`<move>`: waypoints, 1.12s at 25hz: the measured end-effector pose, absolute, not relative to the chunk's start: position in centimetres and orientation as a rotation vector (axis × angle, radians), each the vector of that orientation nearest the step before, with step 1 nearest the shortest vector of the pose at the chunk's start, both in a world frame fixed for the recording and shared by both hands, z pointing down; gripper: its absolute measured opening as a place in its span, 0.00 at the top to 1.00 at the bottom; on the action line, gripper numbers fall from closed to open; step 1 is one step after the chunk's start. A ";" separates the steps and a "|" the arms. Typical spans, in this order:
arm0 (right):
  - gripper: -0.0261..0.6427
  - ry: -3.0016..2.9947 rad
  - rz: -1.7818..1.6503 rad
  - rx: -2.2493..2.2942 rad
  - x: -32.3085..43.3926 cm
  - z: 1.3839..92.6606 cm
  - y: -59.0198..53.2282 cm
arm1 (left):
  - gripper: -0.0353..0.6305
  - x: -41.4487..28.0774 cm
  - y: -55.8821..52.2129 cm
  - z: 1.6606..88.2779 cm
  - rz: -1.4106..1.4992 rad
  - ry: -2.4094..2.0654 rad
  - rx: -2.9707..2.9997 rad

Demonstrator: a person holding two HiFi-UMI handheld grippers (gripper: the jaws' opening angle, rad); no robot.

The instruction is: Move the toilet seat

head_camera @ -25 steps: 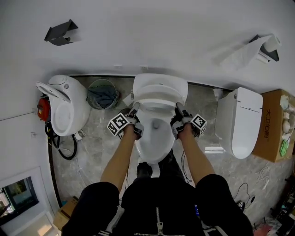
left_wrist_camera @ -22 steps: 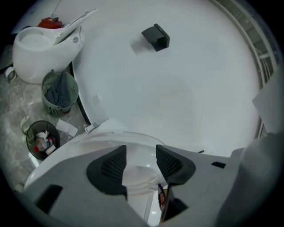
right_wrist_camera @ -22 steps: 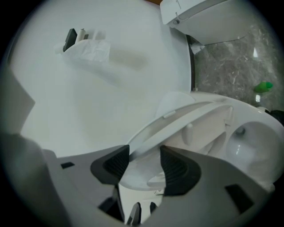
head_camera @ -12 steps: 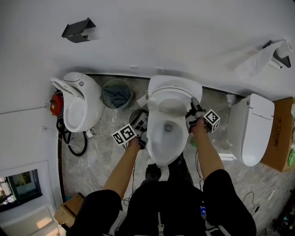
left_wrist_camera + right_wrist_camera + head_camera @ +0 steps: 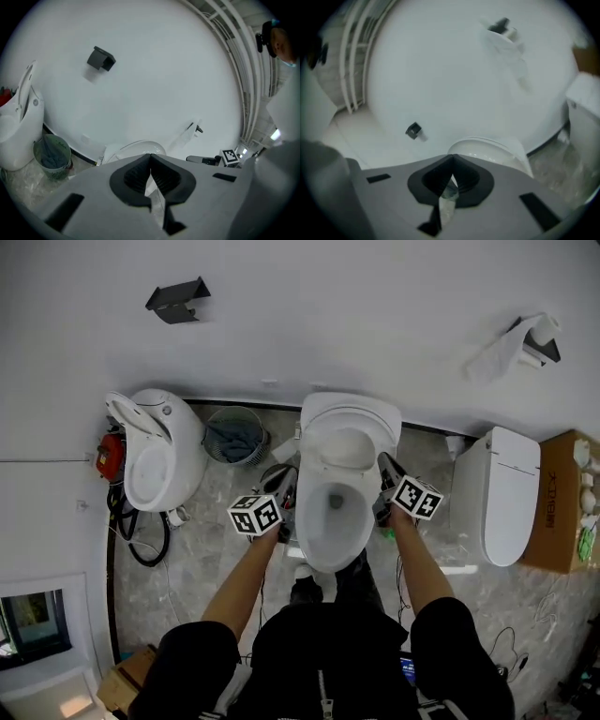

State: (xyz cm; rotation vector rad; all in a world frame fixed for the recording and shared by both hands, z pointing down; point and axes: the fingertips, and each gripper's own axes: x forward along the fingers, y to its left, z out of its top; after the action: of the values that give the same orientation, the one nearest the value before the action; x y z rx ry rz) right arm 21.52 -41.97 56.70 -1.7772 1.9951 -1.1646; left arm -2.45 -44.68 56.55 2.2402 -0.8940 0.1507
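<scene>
The head view looks steeply down from above the person onto the toilet [image 5: 342, 479] and floor [image 5: 206, 540], while both gripper views sit close behind their own jaws, facing the white wall [image 5: 164, 70] and sharing the toilet and black holder [image 5: 101, 58].

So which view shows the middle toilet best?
Head view: it shows the whole middle toilet from above, with the bowl uncovered. The left gripper view catches only its rounded top. The right gripper view shows that top too, but blurred.
</scene>
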 end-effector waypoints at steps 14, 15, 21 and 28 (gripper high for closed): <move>0.96 2.405 -0.336 -2.075 10.4 43.4 -27.1 | 0.94 -6.0 -33.8 45.4 0.228 -0.819 2.725; 0.96 2.393 -0.332 -2.086 10.1 43.3 -26.1 | 0.94 -6.3 -33.1 44.8 0.233 -0.812 2.757; 0.96 2.332 -0.342 -2.148 9.3 43.5 -22.0 | 0.94 -7.1 -30.5 43.0 0.256 -0.759 2.899; 0.96 2.295 -0.275 -2.193 9.7 42.4 -21.2 | 0.94 -7.0 -30.2 42.5 0.224 -0.749 2.924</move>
State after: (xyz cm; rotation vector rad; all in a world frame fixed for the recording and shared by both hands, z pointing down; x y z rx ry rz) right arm 9.66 -21.19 42.43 -2.1929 2.2950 -0.2750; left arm -7.02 -30.16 42.49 2.9239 -0.7490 0.2245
